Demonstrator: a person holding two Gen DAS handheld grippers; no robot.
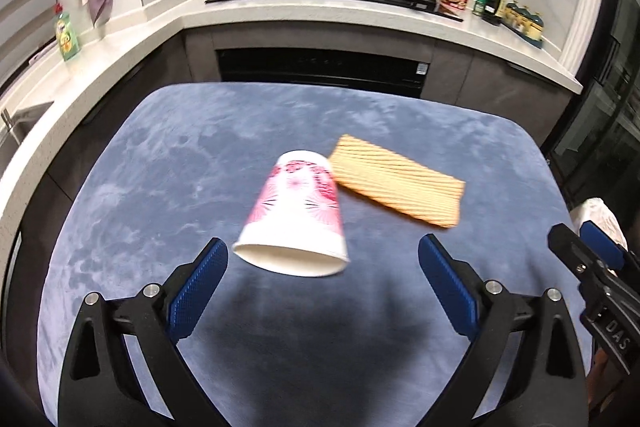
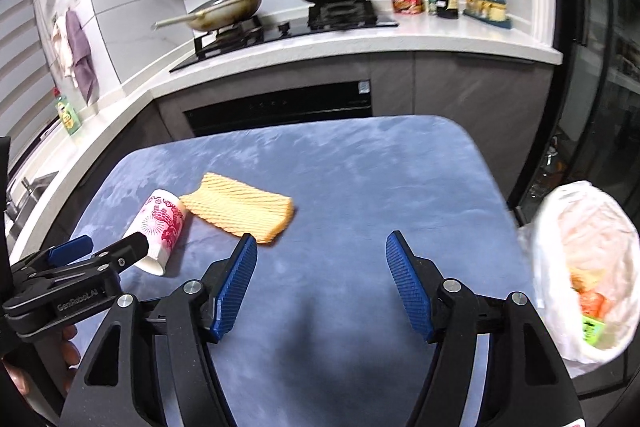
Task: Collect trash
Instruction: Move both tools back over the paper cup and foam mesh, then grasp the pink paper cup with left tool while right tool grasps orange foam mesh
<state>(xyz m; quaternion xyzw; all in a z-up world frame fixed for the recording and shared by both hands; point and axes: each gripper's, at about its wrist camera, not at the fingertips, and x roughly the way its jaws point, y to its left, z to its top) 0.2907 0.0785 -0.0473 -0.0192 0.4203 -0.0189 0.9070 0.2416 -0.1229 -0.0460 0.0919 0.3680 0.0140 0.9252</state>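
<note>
Partly done: bin bag (image 2: 576,267) apparently already held scraps. Paper cup (image 1: 296,215) and yellow foam wrap (image 1: 400,183) remained on the tabletop (image 1: 160,155). Left gripper (image 1: 320,271) and right gripper (image 2: 320,267) both spread, empty.

Tipped paper cup (image 1: 296,215) touches yellow foam sheet (image 1: 396,183).

- paper cup (image 1: 296,215), smooth, pink print
- yellow foam net sleeve (image 1: 396,181), ribbed
- blue table cloth (image 1: 200,155), matt, velvety
- gripper pads (image 2: 236,287), blue, textured rubber
- bin bag (image 2: 560,227), thin glossy plastic
</note>
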